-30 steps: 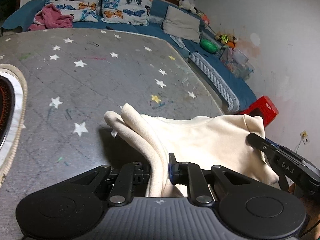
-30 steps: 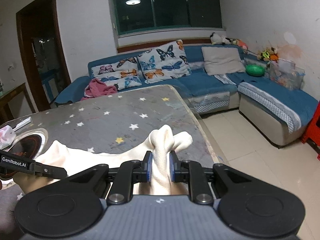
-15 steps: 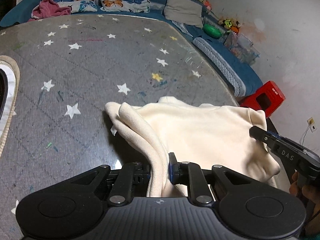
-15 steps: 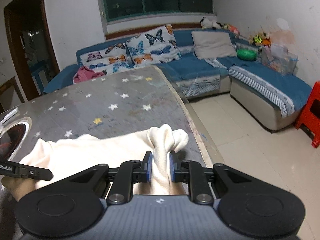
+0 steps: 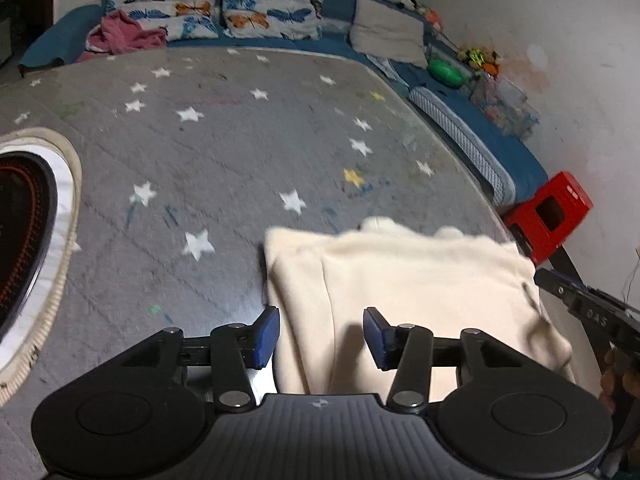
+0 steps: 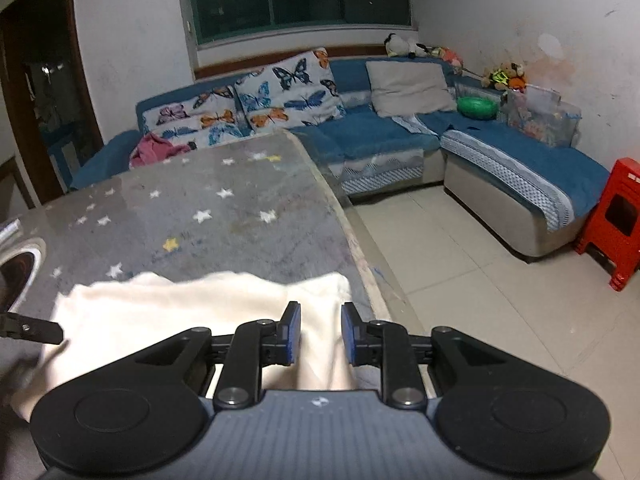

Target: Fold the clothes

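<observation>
A cream garment (image 5: 400, 272) lies folded flat on the grey star-patterned table cover (image 5: 220, 140), near the table's right edge. My left gripper (image 5: 322, 332) is over its left fold; the jaws are opening, the cloth lies loose between them and the pads press nothing. At the cream garment's (image 6: 180, 312) right end, my right gripper (image 6: 320, 330) is also opening, the cloth slack between its blue pads. Each gripper shows in the other's view: the right gripper (image 5: 580, 308) and the left gripper's tip (image 6: 32, 330).
A dark round cooker (image 5: 24, 220) with a cream rim sits at the table's left. The table edge (image 6: 360, 256) drops to tiled floor on the right. A blue sofa (image 6: 380, 136) with butterfly pillows and a pink garment (image 5: 124, 32) stands behind. A red stool (image 6: 620, 220) is by the wall.
Both grippers have let go of the cream garment. The bunched folds they held upright have dropped and now lie flat on the table. The left jaws parted widely, the right only a little.
</observation>
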A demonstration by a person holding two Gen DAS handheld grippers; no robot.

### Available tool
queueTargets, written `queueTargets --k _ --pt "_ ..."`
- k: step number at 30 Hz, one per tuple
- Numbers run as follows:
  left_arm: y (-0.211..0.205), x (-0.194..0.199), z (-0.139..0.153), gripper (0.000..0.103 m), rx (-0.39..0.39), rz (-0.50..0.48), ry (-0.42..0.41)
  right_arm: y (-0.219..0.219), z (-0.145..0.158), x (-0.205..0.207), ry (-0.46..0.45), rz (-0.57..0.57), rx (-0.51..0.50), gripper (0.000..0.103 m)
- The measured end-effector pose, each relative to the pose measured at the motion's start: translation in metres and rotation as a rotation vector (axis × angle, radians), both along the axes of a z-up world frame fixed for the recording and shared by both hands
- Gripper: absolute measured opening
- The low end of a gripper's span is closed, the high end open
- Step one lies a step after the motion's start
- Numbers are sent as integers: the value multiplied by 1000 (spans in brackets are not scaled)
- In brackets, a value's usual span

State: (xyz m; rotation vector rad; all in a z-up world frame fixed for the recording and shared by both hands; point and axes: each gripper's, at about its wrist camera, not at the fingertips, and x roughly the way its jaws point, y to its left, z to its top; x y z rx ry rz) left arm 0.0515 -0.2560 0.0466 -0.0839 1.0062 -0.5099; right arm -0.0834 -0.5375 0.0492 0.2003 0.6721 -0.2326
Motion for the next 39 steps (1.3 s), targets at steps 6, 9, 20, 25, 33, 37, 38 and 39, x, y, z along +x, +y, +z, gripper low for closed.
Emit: queueTargets --k 6,9,20,25,33,37,38,39 --pt "-12 7 4 49 -15 -13 -7 8 -6 18 4 43 46 21" --pt "-19 13 1 50 -16 -23 -2 12 -10 26 7 52 55 21" --pt "-47 38 -10 54 -8 -42 1 18 -26 50 33 52 35 21" --pt "-50 41 -9 57 -13 -50 -5 20 -16 51 -2 67 43 21" --pt "-60 43 -12 60 18 -63 -22 27 -25 65 29 87 23 22" --pt "-58 39 -8 62 16 -64 -30 29 -19 59 23 101 18 25" --pt "-56 37 -7 62 18 -65 -34 30 -16 56 20 109 19 27" --pt "-55 35 -6 63 19 -66 -39 31 -14 53 18 117 19 27"
